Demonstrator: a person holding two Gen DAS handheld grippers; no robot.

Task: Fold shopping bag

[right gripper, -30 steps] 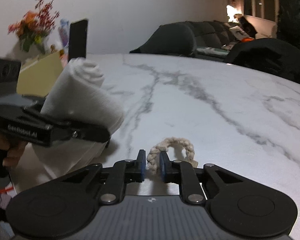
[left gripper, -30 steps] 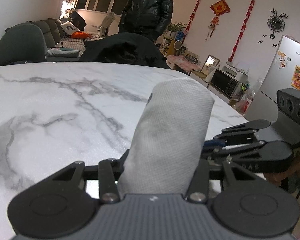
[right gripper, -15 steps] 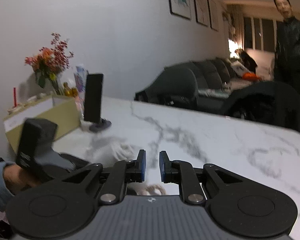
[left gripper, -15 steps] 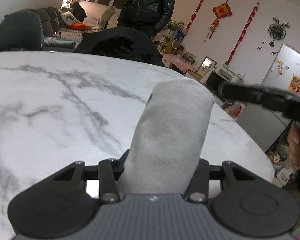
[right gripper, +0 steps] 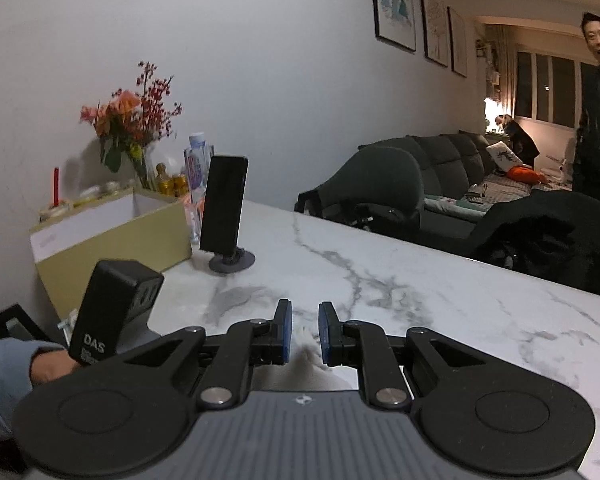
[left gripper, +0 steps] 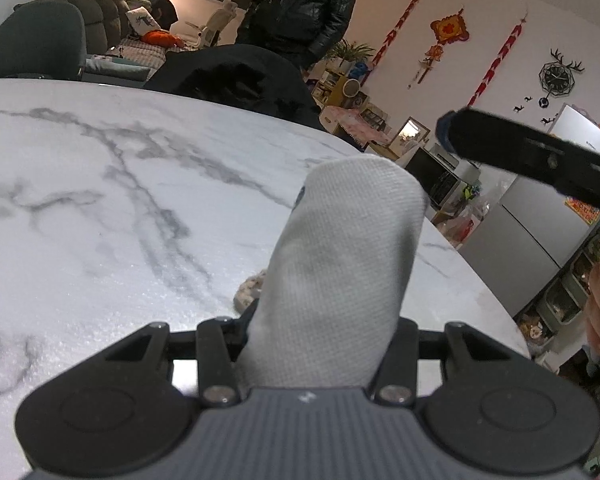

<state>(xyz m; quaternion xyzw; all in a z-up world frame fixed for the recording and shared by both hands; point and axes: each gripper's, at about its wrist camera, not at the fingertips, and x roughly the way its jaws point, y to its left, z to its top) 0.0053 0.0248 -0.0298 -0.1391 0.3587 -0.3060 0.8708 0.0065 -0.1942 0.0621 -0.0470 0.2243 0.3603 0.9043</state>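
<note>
Left gripper (left gripper: 320,320): jaws pinching the rolled white shopping bag (left gripper: 340,264), which stands up out of them above the surface and tilts slightly right.
Shopping bag: a tight roll of textured white fabric; its upper end is rounded and free, its lower end is hidden behind the gripper body.
Bag handle (left gripper: 250,290): a bit of braided cream cord lies on the surface just left of the roll's base.
Right gripper (right gripper: 303,334): jaws spread a little, blue pads facing each other with nothing between them; a pale piece of the bag shows just below the gap. In the left wrist view it hangs raised, upper right, well apart from the roll.
Surface (left gripper: 100,200): white marble with grey veins.
Left hand (right gripper: 50,368): wrapped round the left gripper's handle, light blue sleeve at the frame edge.
Phone on stand (right gripper: 224,208): upright on the far left of the surface, beside a yellow box (right gripper: 112,240) and a vase of flowers (right gripper: 134,120).
Person in black jacket (left gripper: 304,12): standing beyond the surface.
</note>
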